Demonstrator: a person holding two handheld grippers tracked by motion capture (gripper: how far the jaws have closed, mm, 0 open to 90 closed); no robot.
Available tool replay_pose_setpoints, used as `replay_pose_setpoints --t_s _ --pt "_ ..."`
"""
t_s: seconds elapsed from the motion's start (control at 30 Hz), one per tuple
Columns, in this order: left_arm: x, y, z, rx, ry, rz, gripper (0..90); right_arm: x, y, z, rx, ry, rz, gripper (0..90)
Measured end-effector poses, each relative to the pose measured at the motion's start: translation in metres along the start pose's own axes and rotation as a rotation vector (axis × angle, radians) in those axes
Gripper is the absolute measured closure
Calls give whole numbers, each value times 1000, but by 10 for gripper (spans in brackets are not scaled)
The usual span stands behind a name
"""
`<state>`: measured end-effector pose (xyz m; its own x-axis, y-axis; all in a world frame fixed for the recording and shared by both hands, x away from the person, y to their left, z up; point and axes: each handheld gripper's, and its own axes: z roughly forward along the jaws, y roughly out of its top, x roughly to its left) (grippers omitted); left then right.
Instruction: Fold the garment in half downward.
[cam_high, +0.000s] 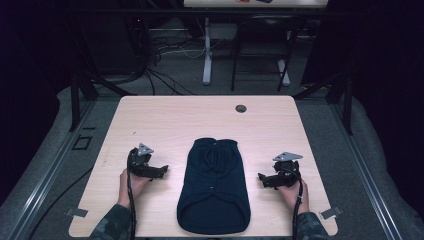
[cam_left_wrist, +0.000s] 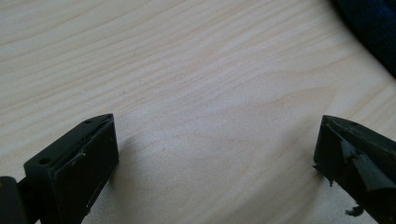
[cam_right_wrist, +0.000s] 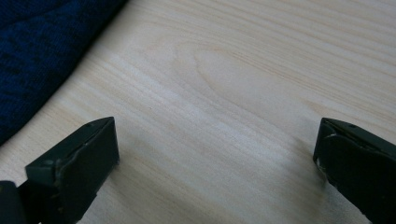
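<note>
Item 1: left gripper, jaws spread wide, empty, low over bare table just left of the garment.
Item 2: right gripper, jaws likewise wide, empty, just right of the garment.
Item 3: dark navy knit garment, sleeveless, lying flat lengthwise between the 2 grippers, hem nearest, neck farthest.
Item 4: cable hole, far edge.
Handling, as judged: take both side edges level and together, pinching 1 layer cleanly to avoid bunching.
</note>
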<state>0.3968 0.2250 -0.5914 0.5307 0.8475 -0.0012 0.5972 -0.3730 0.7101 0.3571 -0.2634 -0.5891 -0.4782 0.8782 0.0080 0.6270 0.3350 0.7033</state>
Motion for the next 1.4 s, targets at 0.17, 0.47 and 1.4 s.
replay_pose_setpoints --t_s 0.17,0.47,1.4 --pt "0 0 0 -2 0 0 1 0 0 0 4 0 2 0" --pt "0 0 0 -2 1 -1 1 0 0 0 3 -1 2 0" --pt "-1 1 1 -5 -4 4 5 1 2 2 -2 1 -4 2"
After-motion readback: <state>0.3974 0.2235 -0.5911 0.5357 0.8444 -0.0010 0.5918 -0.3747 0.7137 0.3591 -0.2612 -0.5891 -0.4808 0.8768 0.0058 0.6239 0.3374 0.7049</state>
